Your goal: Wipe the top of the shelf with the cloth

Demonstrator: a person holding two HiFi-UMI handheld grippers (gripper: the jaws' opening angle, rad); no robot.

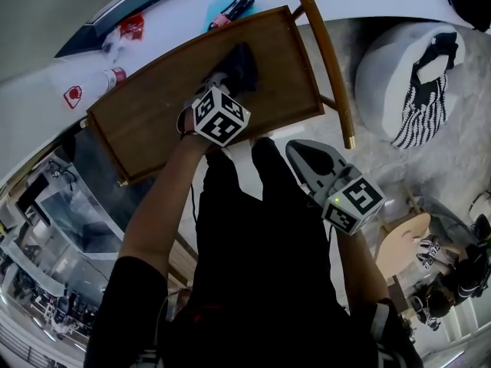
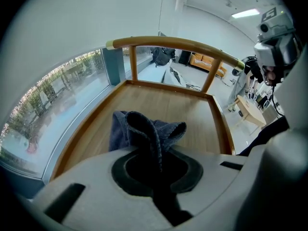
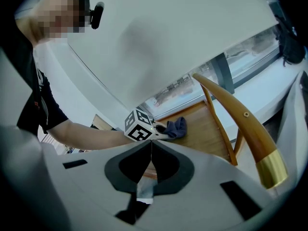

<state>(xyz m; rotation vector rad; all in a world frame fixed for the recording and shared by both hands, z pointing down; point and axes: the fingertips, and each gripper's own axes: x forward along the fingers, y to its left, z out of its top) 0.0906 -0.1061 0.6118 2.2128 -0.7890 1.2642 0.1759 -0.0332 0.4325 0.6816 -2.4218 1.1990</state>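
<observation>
Here, left claw (image 2: 155, 170) holds cloth (image 2: 144, 129) on wooden shelf (image 2: 192, 112), seemingly beside windows (image 2: 62, 95).

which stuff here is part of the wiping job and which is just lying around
Job: cloth, shelf, left gripper shut on the cloth.

Lying about: bottle and blue item on the ledge, pouf, striped fabric. Right gripper is shut and empty.

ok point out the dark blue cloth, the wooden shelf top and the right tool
dark blue cloth (image 2: 144, 125), left gripper view, its bunched middle fold
wooden shelf top (image 1: 146, 121), head view, bare board left of the cloth
right tool (image 3: 150, 146), right gripper view, where its closed tips meet
</observation>
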